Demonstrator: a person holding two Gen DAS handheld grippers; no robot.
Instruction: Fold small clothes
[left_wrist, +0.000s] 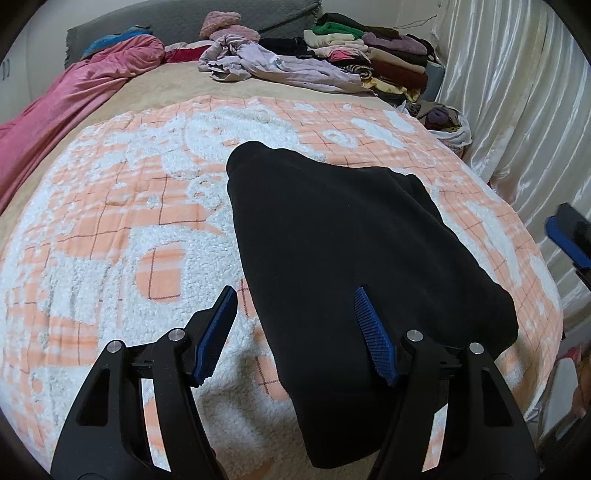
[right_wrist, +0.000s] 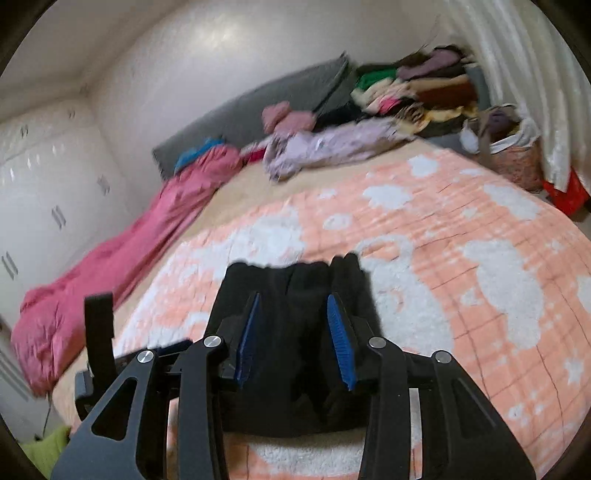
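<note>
Covering the bed, the peach blanket bears the black garment, apparently folded, lying flat mid-blanket. Left gripper hovers spread, empty; right gripper too stands parted above it, gripping nothing. Next, probably setting it aside.

I see: bed with grey headboard | white wall | white wardrobe | cream curtain

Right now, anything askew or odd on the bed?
The black garment lies slanted across the peach blanket, its far edge bunched. Behind it, lilac clothes lie crumpled beside the folded stack.
</note>
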